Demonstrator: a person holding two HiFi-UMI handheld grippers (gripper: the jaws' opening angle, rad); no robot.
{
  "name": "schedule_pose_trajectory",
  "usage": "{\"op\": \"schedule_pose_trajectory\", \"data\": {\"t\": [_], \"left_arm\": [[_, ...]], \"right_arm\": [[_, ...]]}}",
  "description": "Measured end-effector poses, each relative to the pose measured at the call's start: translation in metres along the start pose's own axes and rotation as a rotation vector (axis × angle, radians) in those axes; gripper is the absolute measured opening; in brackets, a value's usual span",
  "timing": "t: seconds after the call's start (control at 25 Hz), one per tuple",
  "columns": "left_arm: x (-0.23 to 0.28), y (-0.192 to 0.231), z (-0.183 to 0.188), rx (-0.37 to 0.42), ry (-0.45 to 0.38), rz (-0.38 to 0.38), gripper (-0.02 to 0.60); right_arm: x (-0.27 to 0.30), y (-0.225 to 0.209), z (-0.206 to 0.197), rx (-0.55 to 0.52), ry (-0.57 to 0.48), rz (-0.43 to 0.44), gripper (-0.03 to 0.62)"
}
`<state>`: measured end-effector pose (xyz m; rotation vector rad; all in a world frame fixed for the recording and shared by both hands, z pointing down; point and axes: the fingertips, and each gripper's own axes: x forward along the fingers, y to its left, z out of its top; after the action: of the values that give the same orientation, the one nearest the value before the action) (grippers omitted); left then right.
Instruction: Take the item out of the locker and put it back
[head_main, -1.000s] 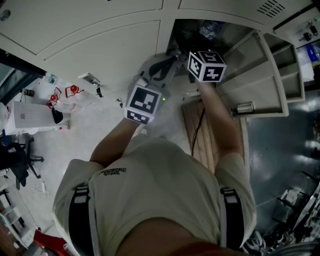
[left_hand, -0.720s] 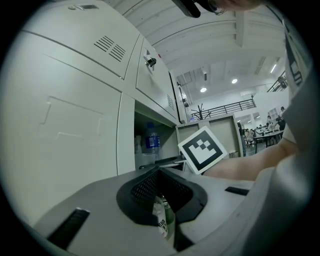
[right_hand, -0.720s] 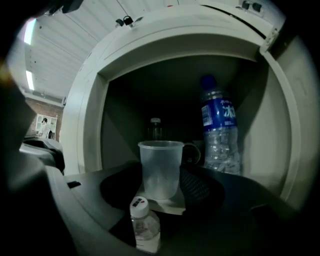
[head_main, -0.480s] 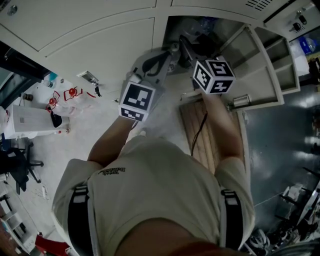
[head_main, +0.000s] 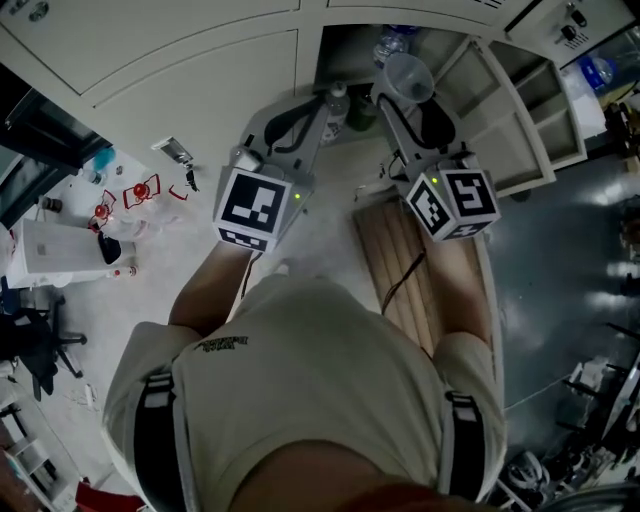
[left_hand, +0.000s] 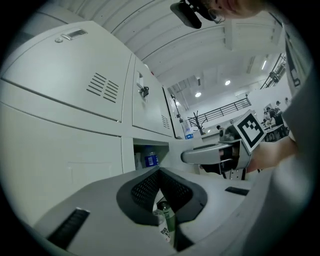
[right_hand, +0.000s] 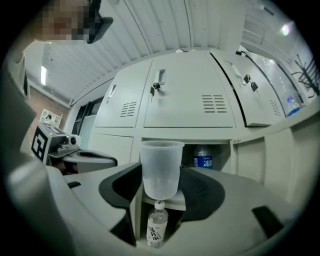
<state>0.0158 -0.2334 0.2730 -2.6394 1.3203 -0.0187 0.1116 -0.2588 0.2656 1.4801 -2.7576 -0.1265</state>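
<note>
A translucent plastic cup (head_main: 405, 72) (right_hand: 161, 167) stands upright between the jaws of my right gripper (head_main: 405, 88) (right_hand: 161, 176), which is shut on it just outside the open locker compartment (head_main: 350, 48) (right_hand: 220, 161). A blue-labelled water bottle (head_main: 388, 42) (right_hand: 202, 159) (left_hand: 150, 159) stays inside that compartment. My left gripper (head_main: 328, 102) (left_hand: 160, 172) hangs to the left of the cup, its tips together and nothing in it. Below both grippers stand a clear bottle (right_hand: 156, 227) and a green-capped bottle (left_hand: 167, 217).
The compartment's door (head_main: 520, 130) hangs open to the right. Shut locker doors (head_main: 180, 60) fill the left side. A wooden board (head_main: 395, 260) lies on the floor below the right arm. A white box (head_main: 60, 240) and small red items (head_main: 135, 190) sit on the floor far left.
My right gripper has drawn back out of the locker compartment and risen, bringing the cup into plain sight. The left gripper has lifted a little.
</note>
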Motion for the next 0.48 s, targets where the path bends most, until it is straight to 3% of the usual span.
{"op": "schedule_pose_trajectory", "data": {"t": [0.48], "left_arm": [[-0.032, -0.028, 0.007, -0.003, -0.012, -0.062, 0.014]], "right_arm": [[-0.068, 0.030, -0.006, -0.032, -0.049, -0.013, 0.242]]}}
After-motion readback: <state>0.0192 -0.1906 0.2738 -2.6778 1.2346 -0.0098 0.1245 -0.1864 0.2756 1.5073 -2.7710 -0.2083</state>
